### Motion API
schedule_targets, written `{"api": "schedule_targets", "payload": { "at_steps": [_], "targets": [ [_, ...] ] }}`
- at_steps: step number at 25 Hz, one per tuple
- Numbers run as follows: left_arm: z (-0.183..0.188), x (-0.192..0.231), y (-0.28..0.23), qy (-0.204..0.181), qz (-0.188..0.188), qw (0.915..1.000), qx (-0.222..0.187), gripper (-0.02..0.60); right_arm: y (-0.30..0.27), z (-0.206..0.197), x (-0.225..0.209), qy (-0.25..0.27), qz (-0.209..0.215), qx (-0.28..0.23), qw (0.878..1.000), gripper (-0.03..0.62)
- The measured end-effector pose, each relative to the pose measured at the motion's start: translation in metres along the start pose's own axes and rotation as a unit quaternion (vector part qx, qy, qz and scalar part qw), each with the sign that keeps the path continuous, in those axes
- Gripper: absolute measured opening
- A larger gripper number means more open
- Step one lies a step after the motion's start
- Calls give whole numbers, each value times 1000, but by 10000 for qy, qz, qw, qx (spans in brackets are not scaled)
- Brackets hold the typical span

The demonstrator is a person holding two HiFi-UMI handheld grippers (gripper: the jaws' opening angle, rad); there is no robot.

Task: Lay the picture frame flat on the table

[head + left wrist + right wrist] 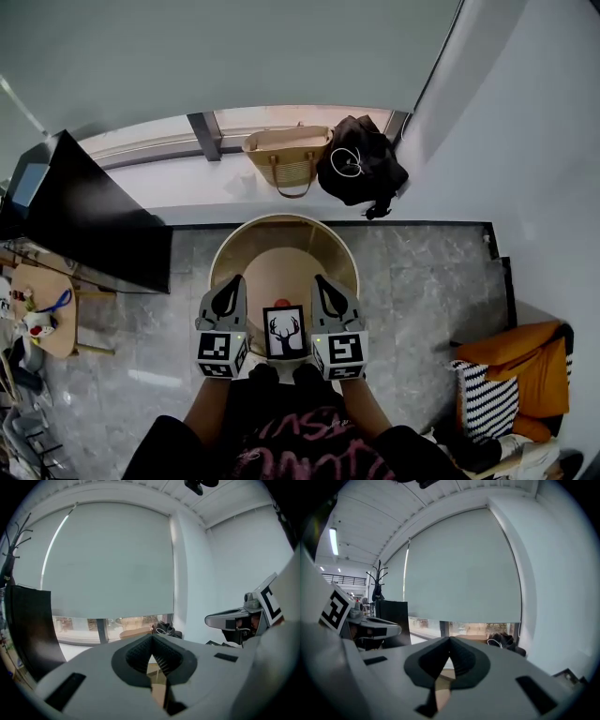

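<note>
A small black picture frame (284, 333) with a white deer-antler print sits at the near edge of the round wooden table (246, 246), its face toward me. Whether it stands tilted or lies flat I cannot tell. My left gripper (234, 279) is just left of the frame and my right gripper (322, 278) just right of it, both pointing away over the table. Neither touches the frame. In the left gripper view, the left gripper (151, 637) has its jaws meeting at the tips with nothing between them. The right gripper (450, 640) looks the same.
A small red object (281, 303) lies on the table behind the frame. A woven bag (289, 155) and a black bag (361, 164) sit by the window. A black panel (89, 216) and side table (42, 314) are left, an orange cushion (520, 375) right.
</note>
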State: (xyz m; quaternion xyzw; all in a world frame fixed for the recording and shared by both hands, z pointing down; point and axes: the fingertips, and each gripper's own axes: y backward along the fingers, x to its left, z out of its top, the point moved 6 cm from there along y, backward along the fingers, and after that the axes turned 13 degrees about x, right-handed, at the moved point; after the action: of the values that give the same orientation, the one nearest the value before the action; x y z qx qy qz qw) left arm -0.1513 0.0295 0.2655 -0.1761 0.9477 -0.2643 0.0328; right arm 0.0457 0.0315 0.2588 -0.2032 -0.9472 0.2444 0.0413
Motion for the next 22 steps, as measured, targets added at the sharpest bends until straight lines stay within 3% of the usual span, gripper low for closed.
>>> {"api": "schedule_targets", "payload": {
  "at_steps": [4, 13, 22],
  "targets": [
    [16, 6, 7, -51, 155, 9994, -293, 9, 10, 22, 0, 117, -81, -284, 9995, 20],
    [53, 6, 26, -164, 71, 9970, -750, 9, 29, 54, 0, 270, -167, -628, 9975, 20],
    [74, 8, 41, -311, 252, 9945, -964, 9, 39, 71, -3, 443, -375, -816, 9950, 20]
  ]
}}
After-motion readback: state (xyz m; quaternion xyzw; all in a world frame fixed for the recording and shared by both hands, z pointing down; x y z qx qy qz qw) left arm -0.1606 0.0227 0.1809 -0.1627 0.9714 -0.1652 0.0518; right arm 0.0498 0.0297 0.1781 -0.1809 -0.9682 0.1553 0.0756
